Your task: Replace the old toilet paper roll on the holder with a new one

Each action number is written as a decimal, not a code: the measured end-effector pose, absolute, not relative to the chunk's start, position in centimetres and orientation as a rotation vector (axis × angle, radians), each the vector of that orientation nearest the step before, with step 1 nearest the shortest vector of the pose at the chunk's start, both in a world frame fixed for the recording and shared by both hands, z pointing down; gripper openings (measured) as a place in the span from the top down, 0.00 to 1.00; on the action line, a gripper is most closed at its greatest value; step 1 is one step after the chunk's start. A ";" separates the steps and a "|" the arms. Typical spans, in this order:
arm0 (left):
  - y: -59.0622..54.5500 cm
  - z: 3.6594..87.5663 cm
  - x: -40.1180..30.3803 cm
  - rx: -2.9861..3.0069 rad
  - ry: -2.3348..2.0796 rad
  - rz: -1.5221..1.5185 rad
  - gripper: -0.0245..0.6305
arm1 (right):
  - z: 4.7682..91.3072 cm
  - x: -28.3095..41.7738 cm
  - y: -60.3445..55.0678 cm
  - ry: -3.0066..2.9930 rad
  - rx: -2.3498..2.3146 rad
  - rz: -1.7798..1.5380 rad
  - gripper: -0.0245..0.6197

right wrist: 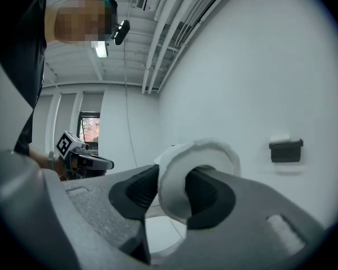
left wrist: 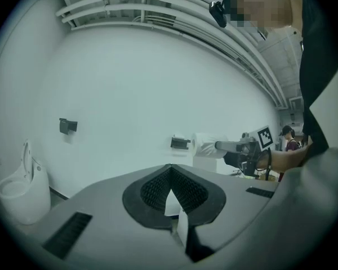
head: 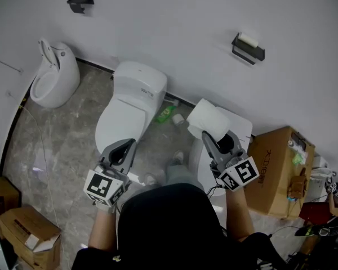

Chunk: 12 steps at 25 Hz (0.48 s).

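My right gripper [head: 213, 135] is shut on a new white toilet paper roll [head: 207, 118], one jaw inside its core and one outside; the right gripper view shows that roll [right wrist: 198, 161] pinched by its wall. The black wall holder [head: 248, 49] hangs up and to the right of it, with a small pale old roll [head: 248, 39] on it, and shows at the right as the holder [right wrist: 285, 150]. My left gripper [head: 119, 149] is shut and empty over the toilet [head: 136, 89]; its jaws meet with nothing between them [left wrist: 170, 173].
A second black holder [head: 80, 3] hangs on the wall at far left. A white urinal bowl [head: 55, 75] stands at the left. A cardboard box [head: 280, 170] is at the right, more boxes [head: 28, 229] at lower left. A green bottle [head: 165, 114] lies behind the toilet.
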<state>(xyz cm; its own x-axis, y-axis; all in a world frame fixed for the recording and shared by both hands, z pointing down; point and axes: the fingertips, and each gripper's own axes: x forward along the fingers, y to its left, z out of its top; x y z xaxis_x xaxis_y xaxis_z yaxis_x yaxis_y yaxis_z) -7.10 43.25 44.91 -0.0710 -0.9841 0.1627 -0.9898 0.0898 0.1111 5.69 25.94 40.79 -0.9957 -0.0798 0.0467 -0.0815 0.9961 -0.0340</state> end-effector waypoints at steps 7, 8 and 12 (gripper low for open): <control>36.9 46.0 -10.5 1.970 -2.143 0.052 0.94 | 41.5 2.3 19.7 -3.085 0.131 0.042 0.75; 35.6 46.1 -11.0 1.965 -2.141 0.053 0.94 | 41.6 1.7 18.6 -3.085 0.124 0.047 0.75; 30.3 45.6 -12.7 1.949 -2.150 0.048 0.94 | 41.4 -0.2 13.8 -3.093 0.087 0.054 0.75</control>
<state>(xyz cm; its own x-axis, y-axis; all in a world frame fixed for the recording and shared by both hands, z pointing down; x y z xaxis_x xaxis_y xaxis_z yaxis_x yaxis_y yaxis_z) -12.65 30.29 45.65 -0.0824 -0.9769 0.1971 -0.9847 0.1103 0.1347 -0.25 13.81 41.38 -0.9973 -0.0552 0.0481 -0.0569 0.9978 -0.0336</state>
